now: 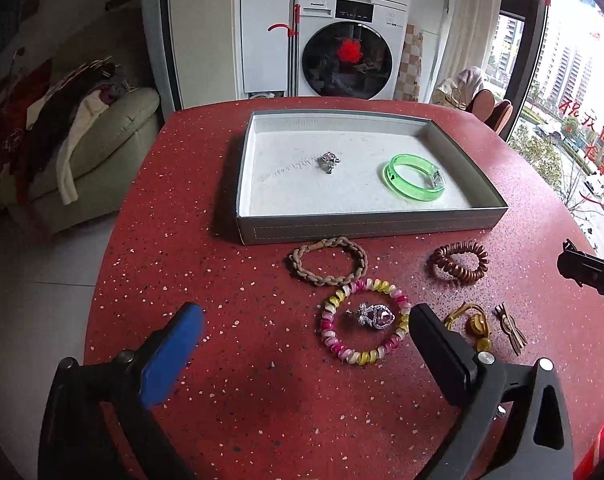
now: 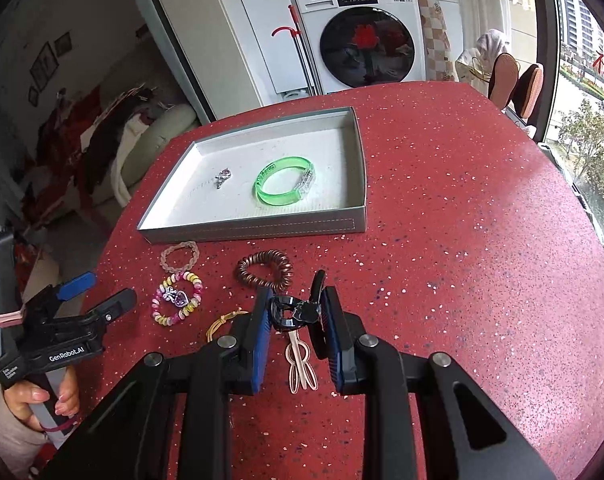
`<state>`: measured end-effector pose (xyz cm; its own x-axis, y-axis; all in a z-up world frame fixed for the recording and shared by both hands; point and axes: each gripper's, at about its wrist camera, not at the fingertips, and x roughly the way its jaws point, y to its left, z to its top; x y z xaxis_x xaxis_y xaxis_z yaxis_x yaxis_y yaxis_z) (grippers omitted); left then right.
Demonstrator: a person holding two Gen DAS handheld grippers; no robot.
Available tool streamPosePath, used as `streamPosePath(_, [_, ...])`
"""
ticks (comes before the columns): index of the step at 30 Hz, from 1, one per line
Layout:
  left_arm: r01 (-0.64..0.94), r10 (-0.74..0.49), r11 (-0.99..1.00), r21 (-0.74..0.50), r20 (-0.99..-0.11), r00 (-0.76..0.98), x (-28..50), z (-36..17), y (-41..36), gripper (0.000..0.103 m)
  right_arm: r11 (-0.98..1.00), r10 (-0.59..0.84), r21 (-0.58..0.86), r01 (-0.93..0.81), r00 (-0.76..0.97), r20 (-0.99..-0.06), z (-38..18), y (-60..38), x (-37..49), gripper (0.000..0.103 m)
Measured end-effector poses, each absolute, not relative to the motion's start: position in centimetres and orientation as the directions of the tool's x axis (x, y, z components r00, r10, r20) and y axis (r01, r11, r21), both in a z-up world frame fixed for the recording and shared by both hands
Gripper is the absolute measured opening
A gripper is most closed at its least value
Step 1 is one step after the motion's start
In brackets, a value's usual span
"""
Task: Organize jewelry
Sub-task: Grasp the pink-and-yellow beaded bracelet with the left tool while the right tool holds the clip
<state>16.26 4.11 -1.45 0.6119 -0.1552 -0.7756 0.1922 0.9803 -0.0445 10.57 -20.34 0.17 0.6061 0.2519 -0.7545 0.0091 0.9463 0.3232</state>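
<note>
A grey tray on the red table holds a green bangle and a silver pendant. In front of it lie a braided bracelet, a copper coil tie, a pink-yellow coil bracelet around a purple heart pendant, a yellow cord and a beige hair pin. My left gripper is open above the table. My right gripper is shut on a black hair claw.
The red speckled table curves off at left and right. A washing machine stands behind it, a sofa with clothes at the left, windows at the right.
</note>
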Motion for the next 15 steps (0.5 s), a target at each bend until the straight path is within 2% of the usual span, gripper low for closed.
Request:
streamPosePath(5, [0.183, -0.079, 0.982, 0.039, -0.801, 0.593, 17.0, -3.2, 3.8, 0.103, 0.941, 0.257, 0.338, 0.021, 0.608, -0.752, 0.0, -20.7, 10.1, 0.027])
streamPosePath(8, [0.191, -0.082, 0.981, 0.031, -0.827, 0.556, 17.7, -4.3, 3.9, 0.102, 0.941, 0.257, 0.339, 0.022, 0.604, -0.754, -0.1, -20.7, 10.0, 0.027])
streamPosePath(10, [0.204, -0.083, 0.978, 0.035, -0.837, 0.541, 18.0, -5.0, 3.7, 0.091, 0.940, 0.258, 0.340, 0.023, 0.603, -0.755, -0.2, -20.6, 10.0, 0.027])
streamPosePath(14, [0.228, -0.086, 0.973, 0.045, -0.843, 0.532, 18.3, -5.6, 2.7, 0.087, 0.940, 0.259, 0.339, 0.022, 0.601, -0.756, -0.2, -20.5, 10.0, 0.027])
streamPosePath(15, [0.241, -0.094, 0.970, 0.045, -0.840, 0.534, 18.2, -5.5, 2.5, 0.081, 0.940, 0.259, 0.339, 0.022, 0.601, -0.756, -0.2, -20.5, 10.0, 0.027])
